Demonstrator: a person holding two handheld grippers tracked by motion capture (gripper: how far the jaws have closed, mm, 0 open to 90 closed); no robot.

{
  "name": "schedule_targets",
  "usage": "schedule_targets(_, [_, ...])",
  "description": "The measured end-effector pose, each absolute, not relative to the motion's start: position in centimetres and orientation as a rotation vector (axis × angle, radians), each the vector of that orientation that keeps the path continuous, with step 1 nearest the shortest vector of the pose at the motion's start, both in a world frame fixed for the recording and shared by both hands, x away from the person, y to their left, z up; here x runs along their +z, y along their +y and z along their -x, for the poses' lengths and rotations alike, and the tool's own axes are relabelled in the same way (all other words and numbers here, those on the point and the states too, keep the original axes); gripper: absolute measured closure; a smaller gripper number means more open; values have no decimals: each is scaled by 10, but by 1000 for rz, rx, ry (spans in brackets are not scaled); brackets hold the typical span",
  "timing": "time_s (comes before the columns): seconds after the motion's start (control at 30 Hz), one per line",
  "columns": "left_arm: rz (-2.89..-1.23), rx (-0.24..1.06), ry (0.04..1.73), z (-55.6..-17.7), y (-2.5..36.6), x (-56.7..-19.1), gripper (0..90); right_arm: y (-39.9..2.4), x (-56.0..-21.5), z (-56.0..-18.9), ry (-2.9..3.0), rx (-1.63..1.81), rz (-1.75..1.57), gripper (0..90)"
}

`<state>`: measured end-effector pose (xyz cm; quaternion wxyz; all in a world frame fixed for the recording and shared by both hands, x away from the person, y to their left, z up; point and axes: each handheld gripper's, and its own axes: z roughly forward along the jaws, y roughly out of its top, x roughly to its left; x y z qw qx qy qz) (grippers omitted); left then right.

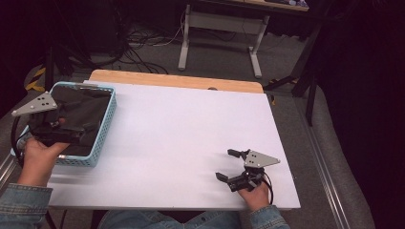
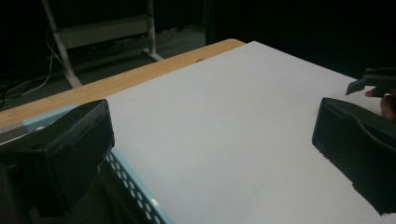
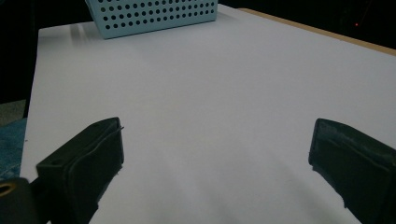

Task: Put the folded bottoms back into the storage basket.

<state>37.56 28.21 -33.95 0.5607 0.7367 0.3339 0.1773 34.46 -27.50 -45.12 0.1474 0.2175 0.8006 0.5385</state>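
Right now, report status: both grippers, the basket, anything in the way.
Left gripper open, nothing between the jaws, over the light blue basket. Right gripper open, empty, low over the white table. Dark thing lies in the basket. Nothing in the way.

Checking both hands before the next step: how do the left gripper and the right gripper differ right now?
The left gripper sits over the blue basket; the right gripper rests low on the bare white table. The left is at the table's left edge, the right near the front right. Both are open and hold nothing.
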Motion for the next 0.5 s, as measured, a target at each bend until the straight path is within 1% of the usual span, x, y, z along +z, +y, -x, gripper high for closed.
schedule_targets(0.27, [-1729, 410, 743, -369, 268, -340, 2, -275, -451, -344, 2302, 1550, -623, 35])
schedule_targets(0.5, [-1724, 363, 691, -372, 248, -341, 6, -275, -451, -344, 2304, 1549, -623, 35])
